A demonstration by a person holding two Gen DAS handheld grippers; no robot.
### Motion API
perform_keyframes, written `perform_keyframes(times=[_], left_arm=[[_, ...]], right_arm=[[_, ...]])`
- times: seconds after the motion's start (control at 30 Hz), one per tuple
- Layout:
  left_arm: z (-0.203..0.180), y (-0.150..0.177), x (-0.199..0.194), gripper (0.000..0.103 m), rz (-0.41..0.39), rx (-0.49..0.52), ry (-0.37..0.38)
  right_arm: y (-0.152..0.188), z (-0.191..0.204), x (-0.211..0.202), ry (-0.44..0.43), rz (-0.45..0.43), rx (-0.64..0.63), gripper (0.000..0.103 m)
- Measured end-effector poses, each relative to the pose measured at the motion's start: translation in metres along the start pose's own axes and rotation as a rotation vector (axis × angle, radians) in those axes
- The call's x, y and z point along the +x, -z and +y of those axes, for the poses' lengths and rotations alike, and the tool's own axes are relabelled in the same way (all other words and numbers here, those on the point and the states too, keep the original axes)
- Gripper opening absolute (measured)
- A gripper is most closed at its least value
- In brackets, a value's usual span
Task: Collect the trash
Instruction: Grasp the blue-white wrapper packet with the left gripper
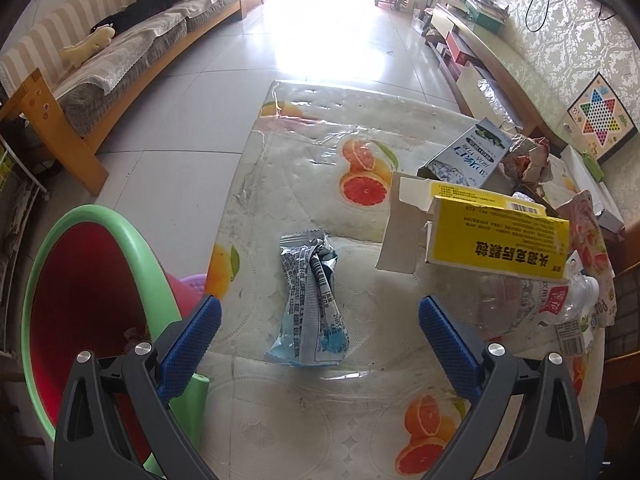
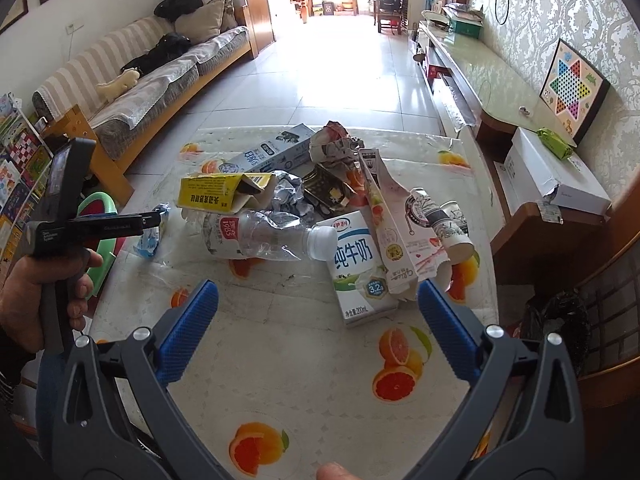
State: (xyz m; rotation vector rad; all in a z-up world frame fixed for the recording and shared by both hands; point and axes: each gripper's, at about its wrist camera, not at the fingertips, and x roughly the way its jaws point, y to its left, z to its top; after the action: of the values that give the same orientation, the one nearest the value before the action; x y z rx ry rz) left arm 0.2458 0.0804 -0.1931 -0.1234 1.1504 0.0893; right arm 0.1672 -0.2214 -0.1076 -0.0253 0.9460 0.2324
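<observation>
Jaws wide, left gripper [image 1: 319, 312] straddling wrapper [image 1: 310, 300]

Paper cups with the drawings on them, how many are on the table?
2. Both paper cups lie on their sides at the right end of the trash pile, one nested partly inside the other, beside the pink carton. More could be hidden under the pile.

sofa [image 2: 160, 76] at ten o'clock, I see a dark garment [image 2: 160, 54] and a cream plush toy [image 2: 118, 82] on it | checkers board [image 2: 572, 90] at two o'clock, leaning on the wallpapered wall | white box [image 2: 556, 178] at three o'clock on the low cabinet [image 2: 480, 76] | bookshelf [image 2: 18, 168] at nine o'clock
</observation>
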Motion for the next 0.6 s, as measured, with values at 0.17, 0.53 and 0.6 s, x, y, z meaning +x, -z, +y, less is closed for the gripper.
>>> perform_keyframes(times=[0.17,0.53,0.6], left_arm=[[-0.001,-0.002,0.022,0.086,0.051,0.011,0.003],[-0.001,-0.006,0.04,0.037,0.077,-0.007,0.0],[0.0,-0.007,0.039,0.027,0.079,-0.012,0.005]], right_arm=[[-0.008,0.003,0.011,0.027,0.007,-0.029,0.098],[-0.018,0.019,0.025,0.0,-0.001,-0.127,0.098],[-0.021,0.026,0.03,0.002,-0.001,-0.166,0.098]])
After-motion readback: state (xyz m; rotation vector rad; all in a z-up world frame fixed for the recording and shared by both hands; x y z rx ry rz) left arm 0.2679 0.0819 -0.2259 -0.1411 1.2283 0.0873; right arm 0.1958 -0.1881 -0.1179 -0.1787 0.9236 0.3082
